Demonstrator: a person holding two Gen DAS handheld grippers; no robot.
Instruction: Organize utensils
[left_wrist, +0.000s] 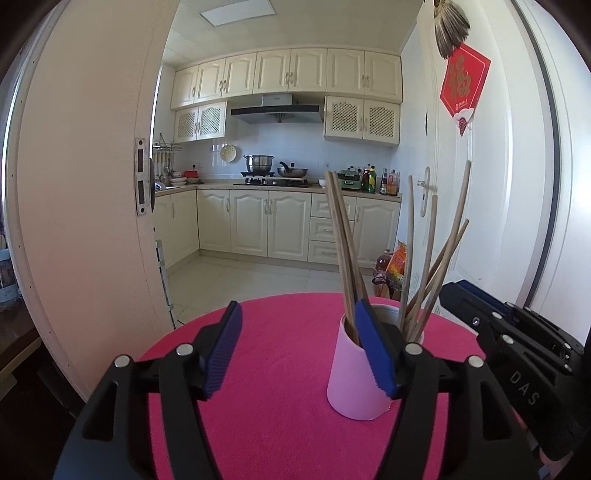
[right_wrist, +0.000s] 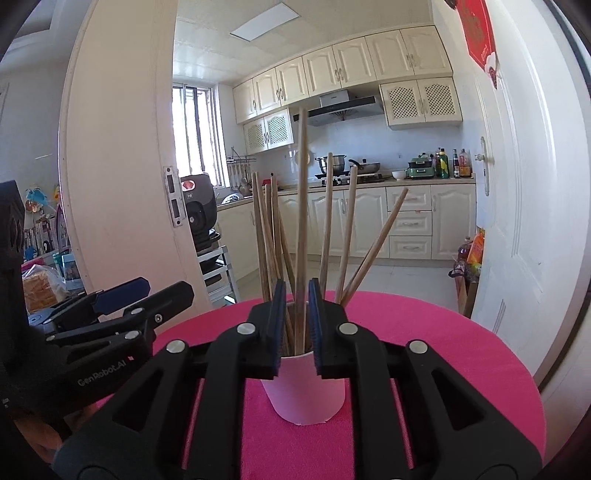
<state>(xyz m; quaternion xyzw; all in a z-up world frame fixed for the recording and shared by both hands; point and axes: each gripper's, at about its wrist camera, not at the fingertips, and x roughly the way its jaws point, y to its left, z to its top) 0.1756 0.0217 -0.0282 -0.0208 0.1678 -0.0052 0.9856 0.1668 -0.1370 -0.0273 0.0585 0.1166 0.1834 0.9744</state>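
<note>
A white cup (left_wrist: 356, 380) stands on the round pink table (left_wrist: 273, 424) and holds several wooden chopsticks (left_wrist: 345, 254) that fan upward. My left gripper (left_wrist: 299, 350) is open wide and empty; the cup sits just past its right finger (left_wrist: 373, 350). In the right wrist view the cup (right_wrist: 304, 391) is straight ahead. My right gripper (right_wrist: 297, 325) hovers over the cup's near rim, its jaws narrowly apart around one upright chopstick (right_wrist: 302, 221), which passes through the gap. I cannot tell if the pads touch it. The right gripper also shows in the left wrist view (left_wrist: 476, 302).
The pink table (right_wrist: 461, 369) ends close behind the cup. An open white door (left_wrist: 96, 177) stands left, another door (right_wrist: 517, 192) right. A kitchen with cabinets and a stove (left_wrist: 273, 181) lies beyond. The left gripper (right_wrist: 122, 299) sits left of the right one.
</note>
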